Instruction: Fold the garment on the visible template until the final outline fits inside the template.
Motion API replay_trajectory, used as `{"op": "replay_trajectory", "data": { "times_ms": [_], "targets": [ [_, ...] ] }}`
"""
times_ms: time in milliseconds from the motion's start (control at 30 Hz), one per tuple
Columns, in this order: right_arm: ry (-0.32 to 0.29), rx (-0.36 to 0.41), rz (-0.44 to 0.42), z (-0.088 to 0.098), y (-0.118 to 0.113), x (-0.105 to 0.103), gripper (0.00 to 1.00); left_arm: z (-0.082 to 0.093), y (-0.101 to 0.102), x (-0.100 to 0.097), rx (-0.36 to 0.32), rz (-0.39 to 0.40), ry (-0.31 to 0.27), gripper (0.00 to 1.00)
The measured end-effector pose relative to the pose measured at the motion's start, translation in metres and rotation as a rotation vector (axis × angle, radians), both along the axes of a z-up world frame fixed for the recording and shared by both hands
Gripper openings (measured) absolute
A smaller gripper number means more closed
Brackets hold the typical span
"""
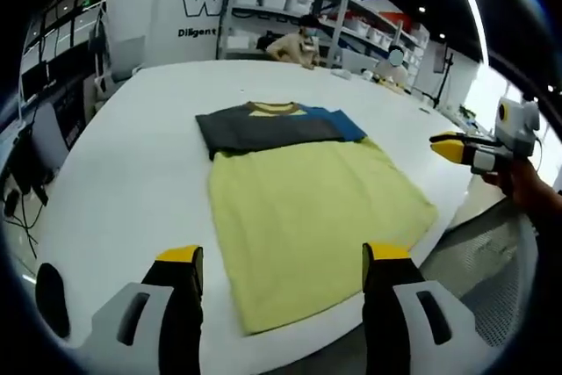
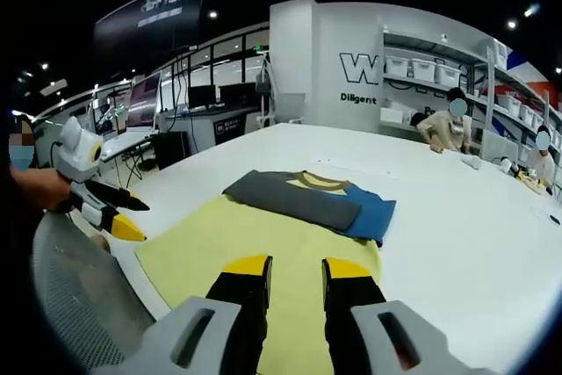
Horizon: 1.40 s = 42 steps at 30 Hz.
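Jaws on the left gripper are spread wide apart with nothing between them: chunky black fingers with yellow tips on pale grey bodies, hovering over the near hem of the garment at about 6 o'clock in the left gripper view. That garment is a T-shirt lying flat on a big smooth white table. The body is soft-looking pale yellow cloth, roughly a rectangle with a slightly wavy edge. Up at 12 o'clock from the yellow part, both sleeves are folded in across the chest: a dark grey one on top and a blue one peeking out at its right end, with a yellow V-shaped collar showing above them.

Over at 3 o'clock in that same view, the right gripper pokes in past the table edge, held by a hand. Can't tell from there how its jaws stand.

In the right gripper view, the right gripper has its jaws fairly close, a narrow gap, clamped on nothing, sitting above the yellow cloth. The left gripper shows at 9 o'clock, beside a grey mesh chair back.

Shelving with white bins stands in the background.
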State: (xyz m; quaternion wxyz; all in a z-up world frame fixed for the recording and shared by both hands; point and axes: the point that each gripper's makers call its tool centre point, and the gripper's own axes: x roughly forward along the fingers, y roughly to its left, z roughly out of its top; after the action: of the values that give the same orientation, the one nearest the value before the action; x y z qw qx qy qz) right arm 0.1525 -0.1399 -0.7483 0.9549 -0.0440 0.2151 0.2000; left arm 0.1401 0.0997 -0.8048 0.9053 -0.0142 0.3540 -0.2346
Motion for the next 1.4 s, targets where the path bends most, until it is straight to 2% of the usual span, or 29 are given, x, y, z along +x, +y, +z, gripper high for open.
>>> {"op": "replay_trajectory", "data": {
  "times_ms": [67, 167, 233, 300, 333, 367, 433, 467, 533, 567, 633, 667, 733, 767, 1033, 1400],
  "targets": [
    [0.002, -0.001, 0.000, 0.000, 0.000, 0.000, 0.19, -0.005, -0.002, -0.004, 0.005, -0.015, 0.025, 0.67],
    [0.007, -0.008, 0.000, -0.001, -0.001, 0.000, 0.20, -0.005, 0.002, -0.003, 0.017, -0.006, 0.021, 0.65],
    [0.033, -0.027, 0.003, -0.005, -0.003, -0.002, 0.20, -0.015, 0.006, -0.007, 0.032, 0.006, 0.081, 0.63],
    [0.050, -0.053, 0.006, -0.009, -0.007, -0.003, 0.20, -0.020, 0.007, -0.009, 0.046, 0.004, 0.098, 0.60],
    [0.088, -0.097, 0.011, -0.016, -0.013, -0.007, 0.20, -0.021, 0.007, -0.010, 0.052, 0.001, 0.104, 0.60],
    [0.101, -0.103, 0.006, -0.020, -0.017, -0.006, 0.20, -0.022, 0.006, -0.011, 0.055, -0.002, 0.108, 0.60],
    [0.181, -0.124, -0.002, -0.033, -0.025, -0.013, 0.20, -0.022, 0.005, -0.013, 0.054, -0.008, 0.120, 0.60],
    [0.186, -0.131, -0.006, -0.035, -0.028, -0.012, 0.20, -0.024, 0.006, -0.014, 0.053, -0.006, 0.134, 0.60],
    [0.251, -0.159, -0.003, -0.047, -0.035, -0.018, 0.21, -0.026, 0.007, -0.015, 0.048, -0.002, 0.149, 0.59],
    [0.262, -0.164, 0.000, -0.048, -0.035, -0.019, 0.21, -0.027, 0.007, -0.016, 0.051, -0.004, 0.154, 0.59],
    [0.360, -0.219, 0.018, -0.065, -0.044, -0.031, 0.21, -0.033, 0.009, -0.021, 0.077, -0.027, 0.186, 0.58],
    [0.389, -0.234, 0.018, -0.071, -0.048, -0.035, 0.20, -0.034, 0.010, -0.022, 0.075, -0.025, 0.195, 0.57],
    [0.423, -0.234, 0.008, -0.078, -0.054, -0.040, 0.20, -0.034, 0.009, -0.024, 0.072, -0.028, 0.202, 0.56],
    [0.471, -0.223, 0.010, -0.085, -0.056, -0.047, 0.20, -0.035, 0.009, -0.024, 0.071, -0.028, 0.206, 0.56],
    [0.567, -0.262, 0.001, -0.107, -0.071, -0.057, 0.19, -0.042, 0.011, -0.029, 0.092, -0.034, 0.238, 0.52],
    [0.629, -0.297, 0.002, -0.117, -0.077, -0.066, 0.20, -0.056, 0.015, -0.026, 0.114, -0.037, 0.267, 0.50]
  ]
}}
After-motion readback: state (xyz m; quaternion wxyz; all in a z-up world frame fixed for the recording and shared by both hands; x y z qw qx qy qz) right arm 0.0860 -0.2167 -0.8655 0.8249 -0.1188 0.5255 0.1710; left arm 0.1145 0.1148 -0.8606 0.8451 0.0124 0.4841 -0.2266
